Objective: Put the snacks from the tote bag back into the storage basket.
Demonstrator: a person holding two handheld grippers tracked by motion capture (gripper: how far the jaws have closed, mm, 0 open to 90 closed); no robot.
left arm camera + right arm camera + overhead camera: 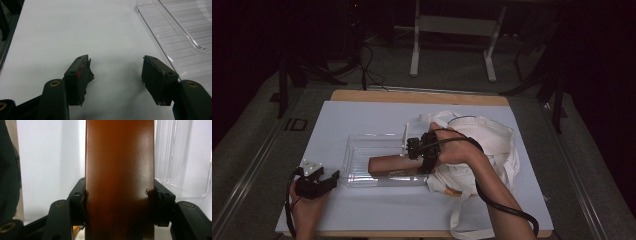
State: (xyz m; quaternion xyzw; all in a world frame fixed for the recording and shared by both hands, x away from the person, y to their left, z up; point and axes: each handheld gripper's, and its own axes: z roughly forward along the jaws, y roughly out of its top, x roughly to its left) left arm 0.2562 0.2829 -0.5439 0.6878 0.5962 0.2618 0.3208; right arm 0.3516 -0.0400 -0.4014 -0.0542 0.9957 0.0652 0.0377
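Item: brown cylindrical pack (393, 164), sausage-shaped with a smooth glossy skin; we cannot read any label on it. We place it lying lengthwise over the near part of the clear plastic tray (362, 152), its right end toward the white cloth tote bag (492, 142).

Right gripper (424, 152): clamped across the brown pack. In the right gripper view both black pads (79, 202) press the pack's flanks (120, 182), the skin dimpling a little at the contact.

Left gripper (319, 182): released, holding nothing, resting low on the white surface (362, 210) just beside the tray's near left corner. In the left gripper view the jaws stand wide apart over bare surface (62, 30), with the ribbed tray edge (160, 37) at upper right.

Step in hand, as we judge it: moving the pack from the bag to the tray; the pack looks to be at or just above the tray floor. The next move calls for lowering it flat within the tray walls, then easing the jaws off without rolling it. The left gripper is well placed to steady the light tray should it slide.

Not made out: whether the pack already touches the tray; the pack's right end, covered by the hand (457, 150); the bag's contents, apart from an orange-tan edge (451, 190) at its mouth; the dim room beyond the surface.
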